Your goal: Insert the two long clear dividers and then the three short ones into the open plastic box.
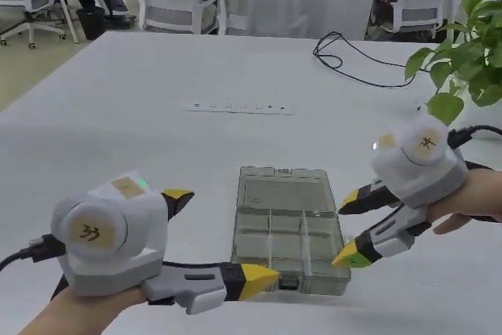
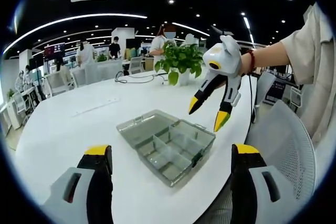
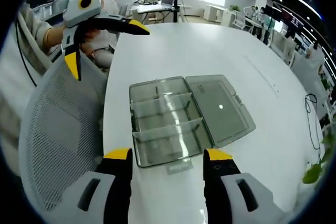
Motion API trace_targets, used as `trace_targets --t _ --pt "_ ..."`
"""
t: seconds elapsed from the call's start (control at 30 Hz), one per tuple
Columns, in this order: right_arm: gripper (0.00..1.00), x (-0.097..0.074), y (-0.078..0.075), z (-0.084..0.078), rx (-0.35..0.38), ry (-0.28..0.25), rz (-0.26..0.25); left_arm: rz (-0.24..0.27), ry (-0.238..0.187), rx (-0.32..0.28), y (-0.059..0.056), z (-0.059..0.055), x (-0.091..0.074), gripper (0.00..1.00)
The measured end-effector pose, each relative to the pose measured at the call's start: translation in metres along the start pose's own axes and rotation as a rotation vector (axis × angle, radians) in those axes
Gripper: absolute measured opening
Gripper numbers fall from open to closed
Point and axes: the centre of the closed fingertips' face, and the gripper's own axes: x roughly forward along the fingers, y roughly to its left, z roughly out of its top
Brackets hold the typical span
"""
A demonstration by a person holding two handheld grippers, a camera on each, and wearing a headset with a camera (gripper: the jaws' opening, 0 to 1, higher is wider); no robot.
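Box (image 1: 321,280) of clear plastic lies open on the white desk (image 1: 118,115) between the two tools, with its lid (image 1: 282,190) folded flat on the far side. Clear dividers (image 1: 271,234) stand in the base and split it into compartments; we cannot count them with confidence through the transparent walls. Left tool (image 1: 220,237): jaws spread wide with nothing between them, lower yellow tip just beside the near left corner of the box; we cannot judge contact. Right tool (image 1: 347,229): jaws likewise apart and empty. In the head view its lower tip overlaps the right wall of the box, but the left gripper view shows it held in the air above the box, not touching. Writing: the left disc (image 1: 92,231), on the back of the left tool, reads "33"; the right disc (image 1: 427,144), on the right tool, carries a handwritten mark we cannot read. Farther back on the desk we note a white power strip (image 1: 239,107), a looped black cable (image 1: 345,60) and a green plant (image 1: 463,60) at the right edge.
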Motion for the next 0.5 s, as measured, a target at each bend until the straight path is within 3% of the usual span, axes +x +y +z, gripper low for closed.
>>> trace_targets --t 0.5 --pt "0.53 -0.008 -0.024 -0.070 0.058 0.116 -0.031 0.018 0.014 -0.005 0.001 -0.003 0.000 0.91"
